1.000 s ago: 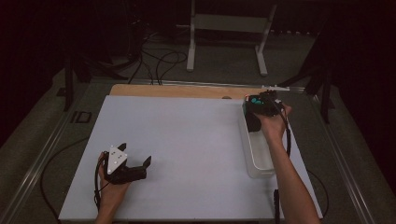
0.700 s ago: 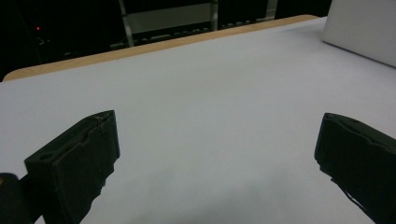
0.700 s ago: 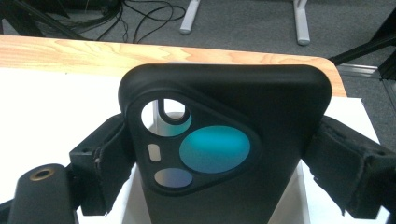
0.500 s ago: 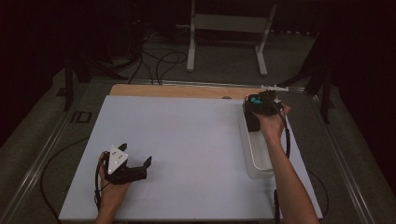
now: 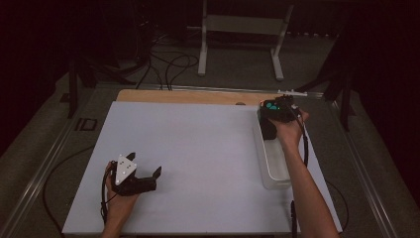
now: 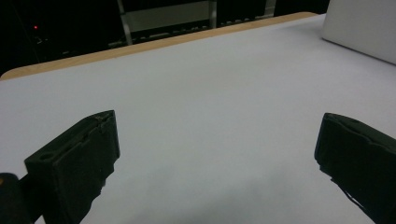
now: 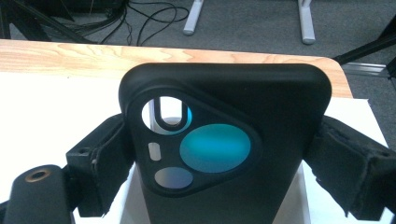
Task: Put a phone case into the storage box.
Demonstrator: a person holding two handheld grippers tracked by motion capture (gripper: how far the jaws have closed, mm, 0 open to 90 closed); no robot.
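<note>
Phone case clamped in your right claw over the clear bin

Close-up detail comes from your right gripper view: the right claw (image 7: 219, 154) has both jaws pressed against the sides of a black phone case (image 7: 224, 140), held upright, with a rounded triangular camera cutout showing a teal disc, a grey disc and an oval hole. From the high view you get the placing instead: the case (image 5: 275, 111) sits at the far end of a clear plastic bin (image 5: 275, 166) along the right side of the white tabletop (image 5: 198, 148).

Your left claw (image 5: 143, 171) rests near the front left of the tabletop, well apart from the case. In the left gripper view its jaws stand wide apart over bare white surface, with the bin's wall (image 6: 359, 28) at the upper right.
</note>
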